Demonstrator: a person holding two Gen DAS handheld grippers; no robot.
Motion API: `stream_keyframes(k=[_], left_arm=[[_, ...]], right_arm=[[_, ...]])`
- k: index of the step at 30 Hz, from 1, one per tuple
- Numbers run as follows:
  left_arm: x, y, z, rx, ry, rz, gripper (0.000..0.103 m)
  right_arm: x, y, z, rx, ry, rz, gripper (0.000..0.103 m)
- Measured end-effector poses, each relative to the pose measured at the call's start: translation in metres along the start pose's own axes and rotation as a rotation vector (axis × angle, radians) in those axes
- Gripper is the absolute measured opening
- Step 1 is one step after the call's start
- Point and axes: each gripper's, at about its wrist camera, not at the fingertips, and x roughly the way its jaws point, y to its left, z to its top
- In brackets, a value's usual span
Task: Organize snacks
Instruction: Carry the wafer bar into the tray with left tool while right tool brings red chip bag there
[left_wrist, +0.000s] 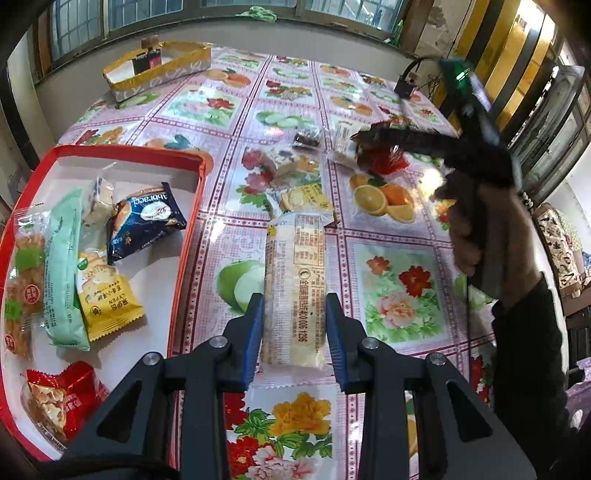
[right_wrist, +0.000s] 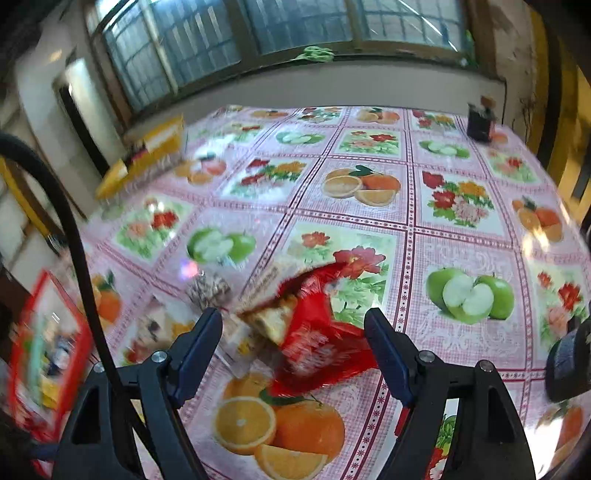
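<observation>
The left gripper (left_wrist: 294, 332) fingers clamp a long cracker packet (left_wrist: 294, 288) beside the red tray (left_wrist: 184, 236); the right gripper (right_wrist: 293, 345) fingers spread wide over a red snack packet (right_wrist: 317, 347) on the counter (right_wrist: 461, 332).

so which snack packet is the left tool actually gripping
The long pale biscuit packet, pinched between the left tool; every other snack lies loose on the table or in the red tray.

Table with fruit-and-flower cloth, below a row of windows

The table (left_wrist: 388, 254) wears a glossy pink oilcloth (right_wrist: 413, 236) printed with squares of oranges, green apples and flowers. A small dark box-like object (right_wrist: 480, 123), too small to identify, stands at the far right corner. Behind the far edge runs a pale wall with barred windows (right_wrist: 229, 33); something green (right_wrist: 314, 53) lies on the sill.
</observation>
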Motion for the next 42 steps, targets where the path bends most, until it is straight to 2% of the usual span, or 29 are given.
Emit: stream_keyframes(k=[2,3,6,13,15,18,19,24,29,32,36,38,42], left_arm=[[-0.002,-0.001,0.001,0.0,-0.007,-0.006,0.034],[-0.002,-0.002,0.001,0.0,-0.01,-0.004,0.034],[-0.01,0.0,0.0,-0.013,-0.014,0.002,0.034],[-0.023,0.011,0.0,-0.052,-0.043,-0.007,0.034],[-0.041,0.019,0.0,-0.071,-0.08,-0.003,0.034],[-0.072,0.039,0.0,-0.096,-0.135,0.037,0.034],[-0.082,0.049,0.0,-0.113,-0.143,0.051,0.034],[-0.122,0.107,-0.012,-0.216,-0.189,0.131,0.034],[-0.131,0.157,-0.031,-0.317,-0.199,0.204,0.034],[-0.121,0.171,-0.04,-0.351,-0.177,0.199,0.034],[-0.114,0.184,-0.046,-0.371,-0.17,0.189,0.034],[-0.112,0.186,-0.047,-0.37,-0.171,0.209,0.034],[-0.104,0.197,-0.05,-0.375,-0.146,0.203,0.034]], right_arm=[[0.004,0.001,-0.004,-0.011,0.012,-0.061,0.07],[0.007,-0.001,-0.005,-0.011,0.034,-0.075,0.057],[0.004,-0.008,-0.003,0.018,0.025,-0.071,0.05],[-0.02,-0.008,-0.004,0.04,-0.035,-0.063,0.041],[-0.027,-0.001,-0.002,0.015,-0.08,-0.08,0.041],[-0.049,0.02,-0.002,-0.023,-0.144,-0.057,0.04],[-0.054,0.026,-0.003,-0.03,-0.157,-0.035,0.04],[-0.076,0.068,-0.012,-0.081,-0.163,0.221,0.04],[-0.074,0.126,-0.025,-0.121,-0.027,0.46,0.04],[-0.07,0.163,-0.032,-0.152,0.022,0.512,0.04],[-0.056,0.2,-0.046,-0.196,0.069,0.527,0.04],[-0.049,0.211,-0.054,-0.233,0.083,0.512,0.04],[-0.041,0.215,-0.065,-0.285,0.079,0.498,0.04]])
